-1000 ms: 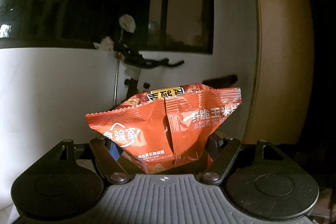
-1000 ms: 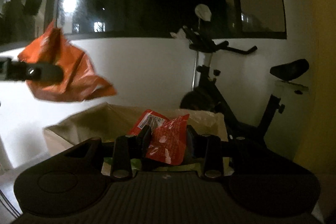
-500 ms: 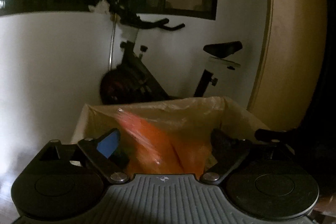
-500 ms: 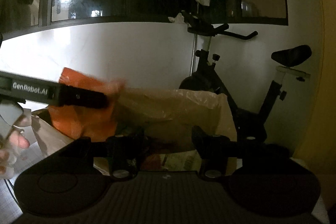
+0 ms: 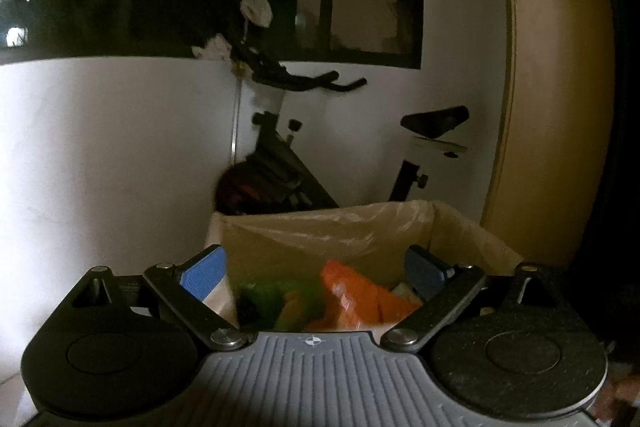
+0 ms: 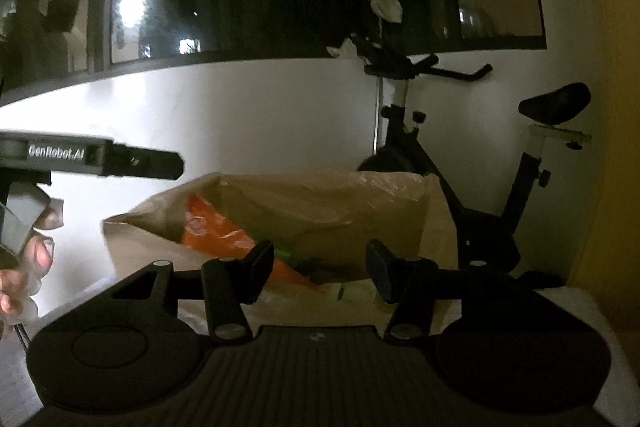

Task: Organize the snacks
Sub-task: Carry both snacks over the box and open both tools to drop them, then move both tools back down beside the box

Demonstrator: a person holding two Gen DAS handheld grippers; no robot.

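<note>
My left gripper [image 5: 316, 263] is opening wide, empty, over the lined box [image 5: 328, 227]. My right gripper [image 6: 316, 267] is opening too, nothing between. An orange snack bag [image 5: 356, 295] lies inside.

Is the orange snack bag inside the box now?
Yes, the orange snack bag lies down inside the plastic-lined cardboard box, with nothing between the left gripper's wide-apart fingers.

Home rm w/ exercise bike [image 6: 460, 163]

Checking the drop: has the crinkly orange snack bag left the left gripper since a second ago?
Yes. The orange snack bag now lies down inside the plastic-lined cardboard box, below the opening left gripper, whose jaws are empty.
</note>
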